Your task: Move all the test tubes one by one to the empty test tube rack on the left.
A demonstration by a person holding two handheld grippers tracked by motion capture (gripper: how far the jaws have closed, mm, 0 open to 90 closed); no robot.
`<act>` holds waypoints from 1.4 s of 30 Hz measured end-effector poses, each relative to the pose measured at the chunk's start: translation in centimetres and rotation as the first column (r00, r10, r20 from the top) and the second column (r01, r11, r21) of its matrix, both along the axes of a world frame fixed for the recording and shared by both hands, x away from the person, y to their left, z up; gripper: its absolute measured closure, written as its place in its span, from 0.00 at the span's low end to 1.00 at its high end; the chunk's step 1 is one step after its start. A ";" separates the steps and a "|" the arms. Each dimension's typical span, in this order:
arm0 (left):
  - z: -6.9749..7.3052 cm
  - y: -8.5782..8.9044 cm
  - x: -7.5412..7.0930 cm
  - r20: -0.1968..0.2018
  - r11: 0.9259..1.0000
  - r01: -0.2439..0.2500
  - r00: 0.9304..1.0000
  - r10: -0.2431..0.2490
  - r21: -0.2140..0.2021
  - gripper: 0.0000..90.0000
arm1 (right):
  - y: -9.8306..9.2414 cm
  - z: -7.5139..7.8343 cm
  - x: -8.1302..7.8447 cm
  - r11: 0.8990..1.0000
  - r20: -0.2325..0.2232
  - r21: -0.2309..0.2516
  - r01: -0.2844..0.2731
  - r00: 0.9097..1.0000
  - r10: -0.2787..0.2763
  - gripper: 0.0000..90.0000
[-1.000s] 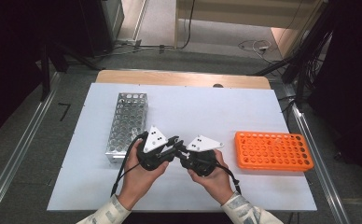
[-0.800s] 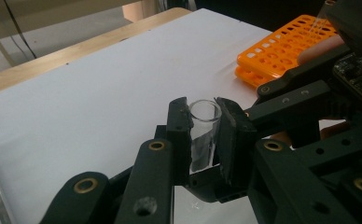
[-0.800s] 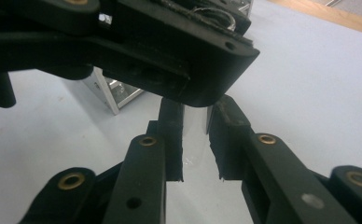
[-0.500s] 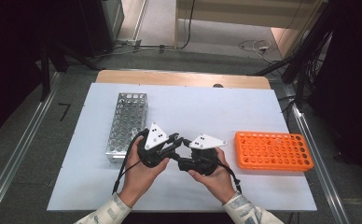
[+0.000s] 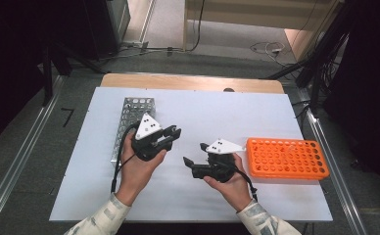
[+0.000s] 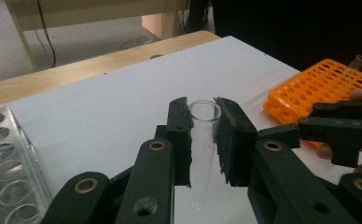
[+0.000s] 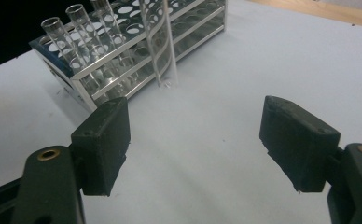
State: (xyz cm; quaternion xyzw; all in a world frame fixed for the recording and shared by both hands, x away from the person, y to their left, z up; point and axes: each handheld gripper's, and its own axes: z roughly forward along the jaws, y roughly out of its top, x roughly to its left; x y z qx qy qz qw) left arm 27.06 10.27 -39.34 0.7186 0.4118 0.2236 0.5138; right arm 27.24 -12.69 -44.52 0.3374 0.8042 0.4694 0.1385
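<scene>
My left gripper (image 6: pixel 202 112) is shut on a clear glass test tube (image 6: pixel 202 135), gripped near its open rim. In the high view this left gripper (image 5: pixel 171 133) hovers just right of the metal rack (image 5: pixel 129 122). The tube's round bottom (image 7: pixel 166 70) hangs above the table in front of that rack (image 7: pixel 137 42). My right gripper (image 7: pixel 193 144) faces it; its jaws have just been opening and stand wide with nothing between them. From above, the right gripper (image 5: pixel 194 153) sits left of the orange rack (image 5: pixel 286 159).
Several glass tubes (image 7: pixel 58 32) stand in the metal rack's near end. One tube (image 6: pixel 354 63) leans in the orange rack (image 6: pixel 309 88). The white table top (image 5: pixel 237 117) lies bare between the racks, with a wooden edge (image 5: pixel 188 82) behind.
The two grippers, tip to tip a second ago, have parted. The right jaws have opened. The left gripper has drawn away up and to the left toward the metal rack.
</scene>
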 end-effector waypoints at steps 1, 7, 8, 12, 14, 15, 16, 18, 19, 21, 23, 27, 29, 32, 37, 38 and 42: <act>0.1 0.3 0.0 0.000 1.000 -0.006 1.000 0.006 -0.003 0.85 | -0.1 0.1 0.0 1.000 0.001 0.001 0.002 1.000 -0.002 0.26; 0.6 2.2 0.2 -0.003 0.998 -0.056 0.998 0.056 -0.034 0.85 | -0.5 0.1 0.1 1.000 -0.024 0.015 0.007 1.000 -0.007 0.26; 0.6 2.4 0.3 0.005 0.997 -0.066 0.998 0.066 -0.030 0.85 | -0.4 0.0 0.1 1.000 -0.027 0.017 0.008 1.000 -0.008 0.26; 0.7 3.5 0.6 0.006 0.994 -0.105 0.994 0.105 -0.033 0.85 | -0.4 -0.2 0.1 1.000 -0.028 0.010 0.011 1.000 -0.010 0.26; 0.6 4.0 0.6 0.011 0.992 -0.127 0.992 0.127 -0.025 0.85 | -0.4 -0.2 0.2 1.000 -0.026 0.006 0.013 1.000 -0.013 0.26; 0.6 4.2 0.7 0.016 0.990 -0.139 0.990 0.140 -0.018 0.85 | -0.5 -0.2 0.2 1.000 -0.023 0.005 0.017 1.000 -0.016 0.26; 0.5 4.4 0.8 0.016 0.989 -0.148 0.989 0.148 -0.017 0.85 | -0.5 -0.2 0.2 1.000 -0.020 0.003 0.015 1.000 -0.015 0.26; 0.3 4.7 1.0 0.008 0.987 -0.158 0.987 0.158 -0.014 0.85 | -0.5 -0.2 0.1 1.000 -0.018 -0.004 0.015 1.000 -0.015 0.27; 0.1 4.8 1.1 0.004 0.986 -0.164 0.986 0.164 -0.011 0.85 | -0.5 -0.2 0.2 1.000 -0.019 -0.001 0.014 1.000 -0.014 0.26; -0.1 5.1 1.2 0.000 0.985 -0.175 0.985 0.175 -0.005 0.85 | -0.5 -0.2 0.2 1.000 -0.019 -0.003 0.015 1.000 -0.015 0.27; -0.1 5.4 1.2 0.003 0.982 -0.191 0.982 0.191 -0.003 0.85 | -0.5 -0.3 0.2 1.000 -0.016 -0.008 0.016 1.000 -0.016 0.27; 0.0 6.1 1.3 0.003 0.978 -0.209 0.978 0.209 -0.015 0.85 | -0.6 -0.1 0.1 1.000 -0.013 0.004 0.018 1.000 -0.018 0.27; -0.1 6.4 1.2 0.005 0.976 -0.218 0.976 0.218 -0.015 0.85 | -0.7 -0.1 0.1 1.000 -0.016 0.000 0.022 1.000 -0.022 0.27; -0.1 6.6 1.3 0.006 0.974 -0.226 0.974 0.226 -0.020 0.85 | -0.7 -0.1 0.1 1.000 -0.014 -0.002 0.027 1.000 -0.027 0.27; -1.0 6.7 1.6 0.002 0.969 -0.246 0.969 0.246 0.016 0.85 | -0.9 -0.1 0.1 1.000 -0.010 -0.005 0.025 1.000 -0.025 0.27; -1.2 6.7 1.7 -0.002 0.968 -0.250 0.968 0.250 0.018 0.85 | -0.9 -0.2 0.1 1.000 -0.017 -0.003 0.028 0.999 -0.028 0.27; -1.7 6.7 1.8 -0.015 0.969 -0.247 0.969 0.248 0.027 0.85 | -1.0 -0.2 0.2 1.000 -0.020 0.001 0.029 0.999 -0.029 0.27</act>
